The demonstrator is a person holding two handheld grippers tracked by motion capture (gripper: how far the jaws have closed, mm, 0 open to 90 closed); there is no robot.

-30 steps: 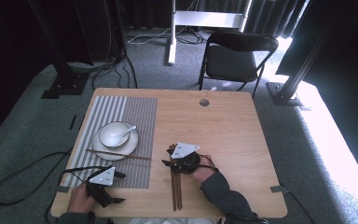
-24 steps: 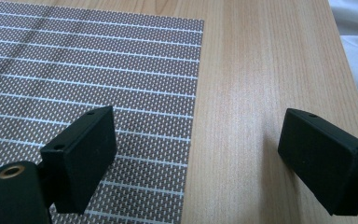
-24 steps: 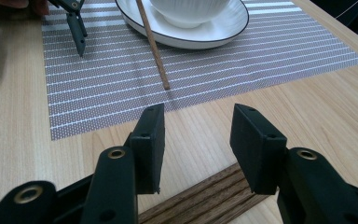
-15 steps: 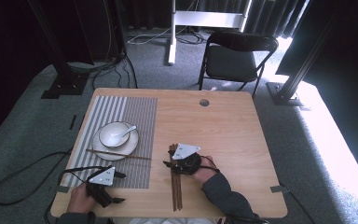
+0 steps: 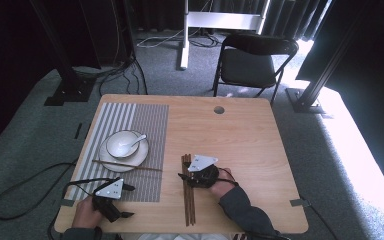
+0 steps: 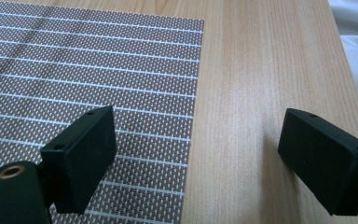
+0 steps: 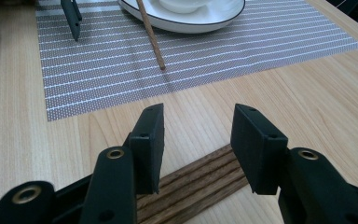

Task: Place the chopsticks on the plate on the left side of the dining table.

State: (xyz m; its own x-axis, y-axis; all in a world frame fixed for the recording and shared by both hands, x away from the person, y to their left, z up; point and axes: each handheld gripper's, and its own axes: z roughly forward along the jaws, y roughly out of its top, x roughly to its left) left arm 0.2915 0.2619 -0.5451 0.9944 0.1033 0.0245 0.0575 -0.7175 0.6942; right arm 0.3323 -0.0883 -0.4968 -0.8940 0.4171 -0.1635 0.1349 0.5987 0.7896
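- The right gripper (image 5: 189,177) hovered low over the bundle of chopsticks (image 7: 193,183) lying near the bench's (image 5: 240,135) near edge, its fingers (image 7: 150,142) parted and holding nothing.
- The left gripper (image 5: 111,206) sat at the near left corner, fingers (image 6: 81,154) spread wide and empty over the placemat's (image 6: 98,70) edge.
- A single chopstick (image 7: 151,35) leaned on the plate (image 7: 186,23) holding the bowl (image 5: 122,143).
- Risk, as a judgement: closing on the whole bundle might lift several sticks, or scatter them off the near edge.
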